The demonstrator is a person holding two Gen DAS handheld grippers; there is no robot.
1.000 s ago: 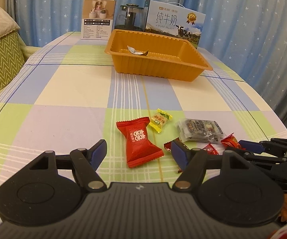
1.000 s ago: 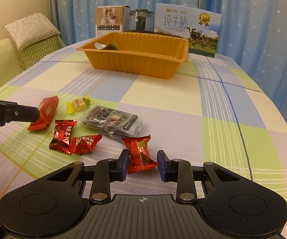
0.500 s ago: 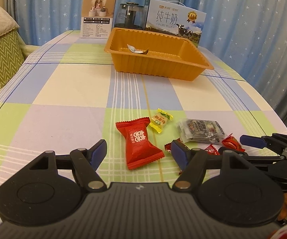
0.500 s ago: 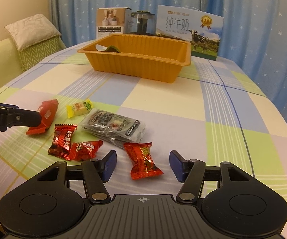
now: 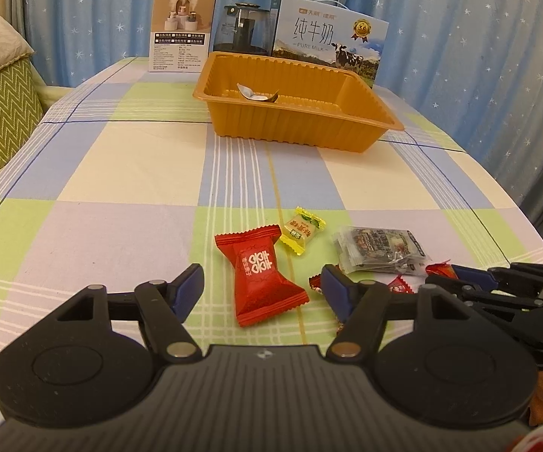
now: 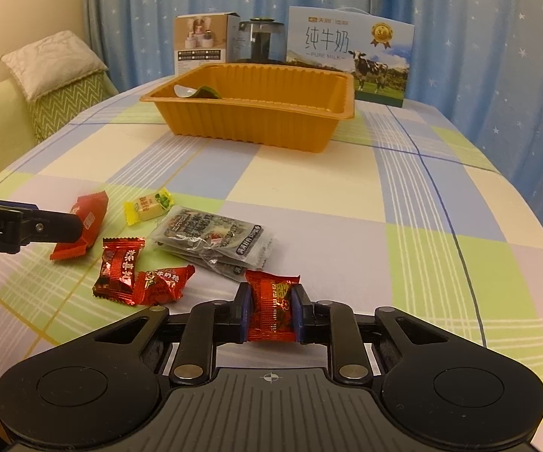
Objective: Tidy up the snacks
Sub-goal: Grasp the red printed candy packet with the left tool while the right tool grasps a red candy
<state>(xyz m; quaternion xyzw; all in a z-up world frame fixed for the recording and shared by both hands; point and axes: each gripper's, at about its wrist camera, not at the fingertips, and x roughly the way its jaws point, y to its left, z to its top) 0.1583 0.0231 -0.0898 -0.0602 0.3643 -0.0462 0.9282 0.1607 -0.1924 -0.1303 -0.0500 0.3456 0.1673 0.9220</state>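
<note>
Now R gripper (image 6: 270, 314) clamped on red candy (image 6: 273, 310); L gripper (image 5: 260, 293) closing, apart round big red packet (image 5: 262, 273), untouched.

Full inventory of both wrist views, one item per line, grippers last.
orange tray: 1, far centre of table, one wrapper inside
large red candy: 1, between left jaws, not gripped
yellow candy: 1, behind the large red one
dark snack packets: small stack, grey-black, centre
small red candies: 2, touching, near front
red candy: 1, gripped by right jaws
milk box: 1, blue-white, behind tray
humidifier box: 1, beige, far left
glass pot: 1, dark, between boxes
checked tablecloth
cushion: left
left gripper: jaws closing
right gripper: shut on candy
</note>
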